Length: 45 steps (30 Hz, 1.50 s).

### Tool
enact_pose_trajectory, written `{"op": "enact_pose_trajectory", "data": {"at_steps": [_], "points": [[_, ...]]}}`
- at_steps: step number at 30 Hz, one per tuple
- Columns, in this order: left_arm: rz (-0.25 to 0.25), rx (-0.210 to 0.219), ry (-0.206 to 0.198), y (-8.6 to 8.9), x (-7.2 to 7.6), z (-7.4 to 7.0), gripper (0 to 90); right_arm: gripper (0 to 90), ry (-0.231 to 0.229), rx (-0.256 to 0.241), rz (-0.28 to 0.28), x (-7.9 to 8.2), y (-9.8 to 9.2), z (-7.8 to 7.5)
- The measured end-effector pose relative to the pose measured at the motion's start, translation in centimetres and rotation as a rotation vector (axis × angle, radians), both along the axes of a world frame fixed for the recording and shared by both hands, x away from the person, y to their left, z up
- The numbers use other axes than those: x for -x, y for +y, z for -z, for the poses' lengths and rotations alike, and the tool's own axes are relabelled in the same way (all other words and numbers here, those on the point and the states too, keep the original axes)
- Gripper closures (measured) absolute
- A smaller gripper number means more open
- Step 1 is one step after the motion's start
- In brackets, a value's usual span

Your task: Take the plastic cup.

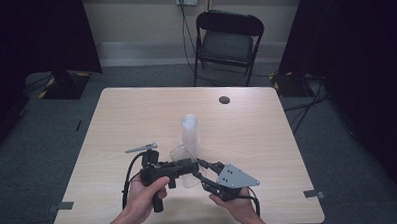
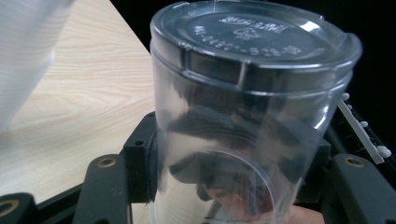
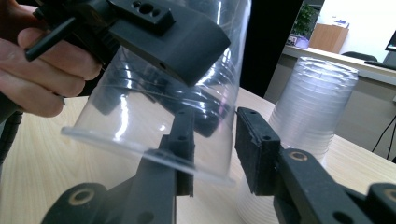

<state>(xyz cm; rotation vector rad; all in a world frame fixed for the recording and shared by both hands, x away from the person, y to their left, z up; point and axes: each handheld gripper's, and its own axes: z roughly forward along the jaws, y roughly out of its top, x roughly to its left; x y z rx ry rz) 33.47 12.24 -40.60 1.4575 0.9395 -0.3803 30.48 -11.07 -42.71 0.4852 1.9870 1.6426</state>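
Two claws meet low in the middle of the high view, where we see the left claw [image 1: 188, 168] clenched across a clear plastic cup [image 1: 186, 165], held over the pale wooden worktop [image 1: 247, 125]. The right claw [image 1: 204, 173], with its grey three-cornered plate, touches the same cup from the right side. Just above them stands a tall stack of clear cups [image 1: 189, 132]. A small grey metal tool [image 1: 141, 148] lies on the worktop to the left of the stack, and a black folding chair [image 1: 227, 41] stands beyond the far edge.

In the left claw view, we see the cup [image 2: 243, 121] squeezed between both black pads, its embossed base toward the top of the frame. The stack [image 2: 23, 51] blurs past the upper left corner.

In the right claw view, the right claw [image 3: 215, 144] has one jaw inside the cup's [image 3: 159, 121] open mouth and the other outside, the rim wall between them; we cannot tell whether they press it. The left claw [image 3: 163, 32] grips the cup's body at upper left, with the person's left hand [image 3: 42, 60] behind it. The stack [image 3: 313, 102] stands on the worktop at right.
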Motion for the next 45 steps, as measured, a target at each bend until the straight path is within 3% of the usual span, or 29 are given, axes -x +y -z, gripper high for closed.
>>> {"op": "enact_pose_trajectory", "data": {"at_steps": [11,19,32,36,42,45], "points": [[0.015,0.025,0.012,-0.3,-0.1,0.7,39.9,76.9,-0.034,-0.032,0.025,0.1,-0.3,0.1],[0.020,0.031,-0.013,-0.1,-0.2,0.7,35.9,83.7,-0.057,-0.057,0.029,0.3,-0.6,0.1],[0.010,0.009,-0.085,0.3,-0.6,0.8,21.4,87.7,-0.040,-0.046,0.024,0.2,-0.6,0.2],[0.022,0.009,-0.086,0.3,-0.6,0.8,17.0,88.9,-0.035,-0.058,0.039,0.1,-1.0,0.1],[0.022,0.003,-0.103,0.3,-0.6,0.7,16.0,89.4,-0.022,-0.063,0.048,-0.2,-1.5,0.0],[0.033,-0.019,-0.135,0.4,-0.6,0.7,15.6,89.3,-0.001,-0.066,0.043,-0.4,-1.8,-0.1]]}}
